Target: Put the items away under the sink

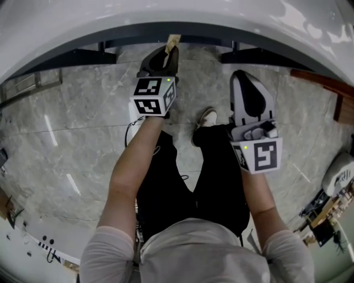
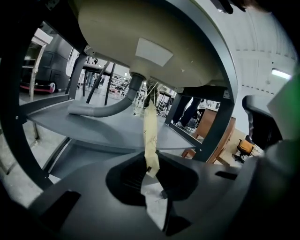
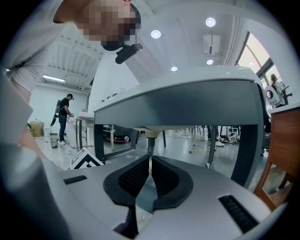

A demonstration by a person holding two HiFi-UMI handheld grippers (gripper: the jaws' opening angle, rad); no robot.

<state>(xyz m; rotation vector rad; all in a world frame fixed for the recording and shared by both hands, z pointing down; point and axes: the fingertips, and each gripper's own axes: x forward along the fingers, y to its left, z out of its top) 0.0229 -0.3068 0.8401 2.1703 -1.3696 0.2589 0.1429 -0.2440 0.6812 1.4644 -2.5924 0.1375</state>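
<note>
A thin pale tan strip stands upright between the jaws of my left gripper, which is shut on its lower end. In the head view its tip pokes out past the left gripper, right at the sink's rim. Above the strip I see the basin's underside, its drain pipe and a grey hose lying on the grey shelf under the sink. My right gripper hangs lower and to the right, shut with nothing in it.
Dark frame legs carry the sink. Brown wooden furniture stands at the right. The person's legs and a shoe are on the marble floor between the grippers. Another person stands far off.
</note>
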